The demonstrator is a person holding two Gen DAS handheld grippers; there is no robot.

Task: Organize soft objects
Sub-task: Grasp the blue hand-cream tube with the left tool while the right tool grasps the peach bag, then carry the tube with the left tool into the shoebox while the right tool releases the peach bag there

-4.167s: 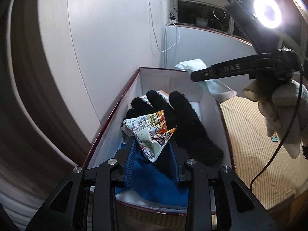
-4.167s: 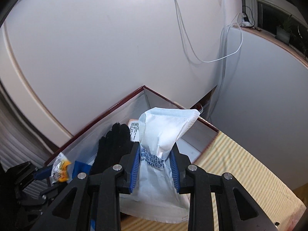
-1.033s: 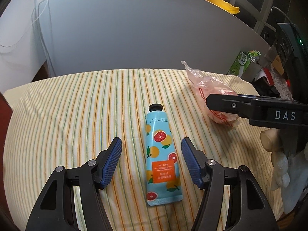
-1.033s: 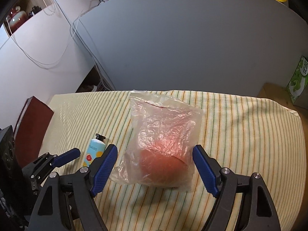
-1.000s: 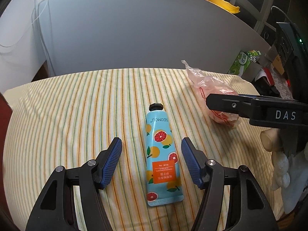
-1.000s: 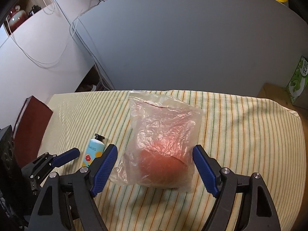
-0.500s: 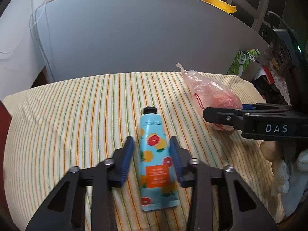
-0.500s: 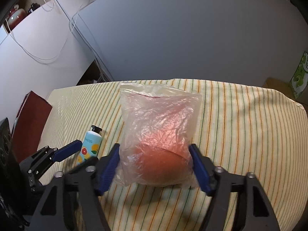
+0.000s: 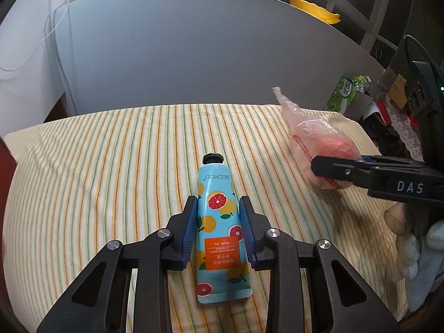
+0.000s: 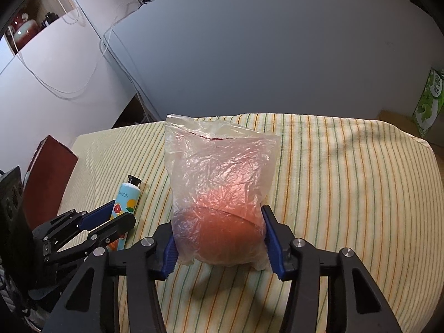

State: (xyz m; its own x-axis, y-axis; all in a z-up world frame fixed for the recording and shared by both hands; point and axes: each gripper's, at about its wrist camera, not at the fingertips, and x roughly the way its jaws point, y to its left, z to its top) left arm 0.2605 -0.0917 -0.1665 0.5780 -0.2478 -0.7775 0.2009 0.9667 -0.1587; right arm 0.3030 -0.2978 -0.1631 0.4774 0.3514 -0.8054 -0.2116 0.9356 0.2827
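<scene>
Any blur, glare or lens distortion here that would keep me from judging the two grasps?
Left wrist view: sharp, the hand cream tube print is legible between the left gripper pads; fisheye bends the grey panel. Right wrist view: also sharp, mild sheen on the plastic bag in the right gripper, shadow on the striped cloth beneath; corners vignetted.

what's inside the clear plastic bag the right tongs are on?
A rounded orange-red lump sits low in the plastic bag; crinkled film blurs it, so its identity stays hidden. The bag's upper half looks empty.
</scene>
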